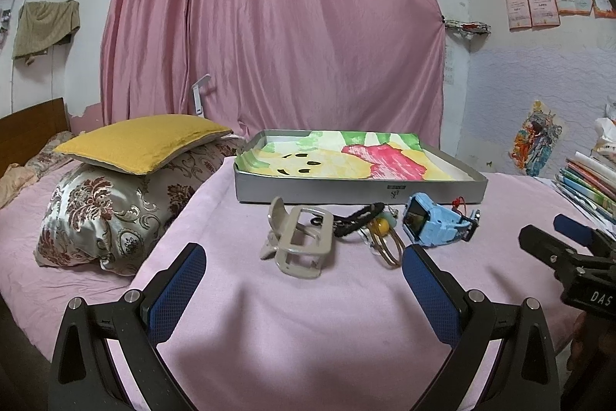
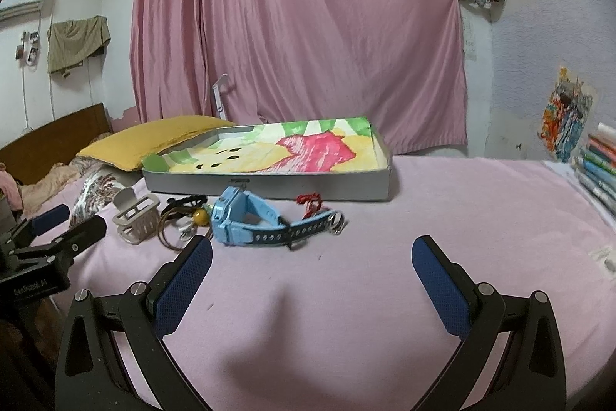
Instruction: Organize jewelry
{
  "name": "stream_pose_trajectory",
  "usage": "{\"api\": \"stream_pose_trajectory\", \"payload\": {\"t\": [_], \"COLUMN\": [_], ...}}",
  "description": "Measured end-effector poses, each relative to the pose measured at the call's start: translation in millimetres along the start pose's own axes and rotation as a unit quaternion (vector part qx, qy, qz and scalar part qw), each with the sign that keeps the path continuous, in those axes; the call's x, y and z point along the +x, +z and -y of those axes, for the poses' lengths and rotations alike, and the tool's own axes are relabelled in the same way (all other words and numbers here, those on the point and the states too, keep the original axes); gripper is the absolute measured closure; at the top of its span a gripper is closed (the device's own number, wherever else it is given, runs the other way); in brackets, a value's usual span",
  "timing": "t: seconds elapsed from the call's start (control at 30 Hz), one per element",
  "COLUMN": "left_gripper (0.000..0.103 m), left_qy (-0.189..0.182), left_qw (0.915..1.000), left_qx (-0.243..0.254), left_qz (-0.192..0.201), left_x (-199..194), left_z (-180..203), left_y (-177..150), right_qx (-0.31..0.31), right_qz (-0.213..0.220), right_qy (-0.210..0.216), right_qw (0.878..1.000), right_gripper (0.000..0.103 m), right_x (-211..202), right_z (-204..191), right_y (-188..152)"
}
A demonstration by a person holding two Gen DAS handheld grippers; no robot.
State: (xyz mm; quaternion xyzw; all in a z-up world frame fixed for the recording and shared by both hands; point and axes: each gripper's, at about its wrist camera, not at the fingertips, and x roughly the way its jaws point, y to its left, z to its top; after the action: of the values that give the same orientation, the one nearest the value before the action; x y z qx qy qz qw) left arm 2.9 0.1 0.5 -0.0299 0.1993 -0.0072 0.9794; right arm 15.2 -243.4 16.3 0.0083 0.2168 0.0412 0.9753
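hovering over the pink blanket, left gripper and right gripper both gape wide, holding nothing. hair claw clip lies just beyond left's jaws; blue kids smartwatch, strap running left-right, lies far-left of right's. tray beyond.

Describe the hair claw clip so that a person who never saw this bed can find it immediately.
Find the shallow grey tray with a colourful drawing inside, on the pink blanket. A row of small items lies before its front wall; the hair claw clip is leftmost. It alone is beige plastic with an open rectangular frame, unlike the blue watch at the right.
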Motion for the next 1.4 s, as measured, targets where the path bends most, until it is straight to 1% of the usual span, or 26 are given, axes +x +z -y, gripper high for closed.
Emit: {"api": "stream_pose_trajectory", "payload": {"t": [0.13,0.3,0.43,0.47,0.5,0.53,0.57,0.6,0.73,0.8,0.83,0.87,0.97,1.1,1.23,1.3,1.4], "left_gripper": [0.001,0.001,0.001,0.001,0.001,0.001,0.002,0.005,0.013,0.02,0.022,0.025,0.029,0.036,0.04,0.045,0.049], "left_qy": [-0.002,0.001,0.005,0.005,0.006,0.006,0.005,0.002,-0.014,-0.02,-0.023,-0.027,-0.031,-0.032,-0.036,-0.04,-0.04], "left_qw": [0.9998,0.998,0.9965,0.9963,0.996,0.9955,0.9949,0.9944,0.9914,0.9894,0.9885,0.9873,0.9845,0.9807,0.9778,0.9763,0.9757], "left_qx": [-0.004,-0.015,-0.016,-0.015,-0.012,-0.009,-0.008,-0.007,-0.015,-0.018,-0.019,-0.019,-0.013,-0.007,-0.015,-0.02,-0.019], "left_qz": [-0.018,-0.061,-0.081,-0.084,-0.088,-0.094,-0.1,-0.106,-0.129,-0.143,-0.148,-0.156,-0.172,-0.193,-0.206,-0.212,-0.215], "left_x": [12,30,41,44,46,49,52,55,69,75,78,81,89,98,104,106,108], "left_z": [-5,-15,-17,-17,-16,-16,-15,-15,-16,-17,-17,-16,-12,-9,-11,-12,-12], "left_y": [3,11,17,20,21,23,25,27,31,32,32,33,34,34,36,37,38], "right_qx": [-0.005,0.016,0.027,0.03,0.031,0.032,0.032,0.03,0.015,0.006,0.0,-0.002,-0.008,-0.01,-0.025,-0.03,-0.04], "right_qz": [-0.02,-0.058,-0.091,-0.102,-0.11,-0.12,-0.128,-0.137,-0.165,-0.174,-0.181,-0.187,-0.211,-0.237,-0.257,-0.265,-0.267], "right_qy": [0.0,0.034,0.042,0.048,0.052,0.055,0.059,0.064,0.077,0.076,0.077,0.079,0.084,0.095,0.104,0.108,0.104], "right_qw": [1.0,0.998,0.995,0.993,0.992,0.991,0.989,0.988,0.983,0.982,0.98,0.979,0.974,0.967,0.96,0.958,0.957], "right_gripper": [0.001,0.001,0.003,0.009,0.017,0.02,0.027,0.03,0.037,0.041,0.043,0.047,0.058,0.062,0.068,0.077,0.082], "right_x": [7,24,44,51,56,63,68,74,94,102,107,110,125,140,150,152,154], "right_z": [5,18,27,29,29,29,29,27,20,17,16,15,13,13,7,5,3], "right_y": [15,28,36,39,40,41,42,44,46,48,48,50,53,53,52,51,49]}}
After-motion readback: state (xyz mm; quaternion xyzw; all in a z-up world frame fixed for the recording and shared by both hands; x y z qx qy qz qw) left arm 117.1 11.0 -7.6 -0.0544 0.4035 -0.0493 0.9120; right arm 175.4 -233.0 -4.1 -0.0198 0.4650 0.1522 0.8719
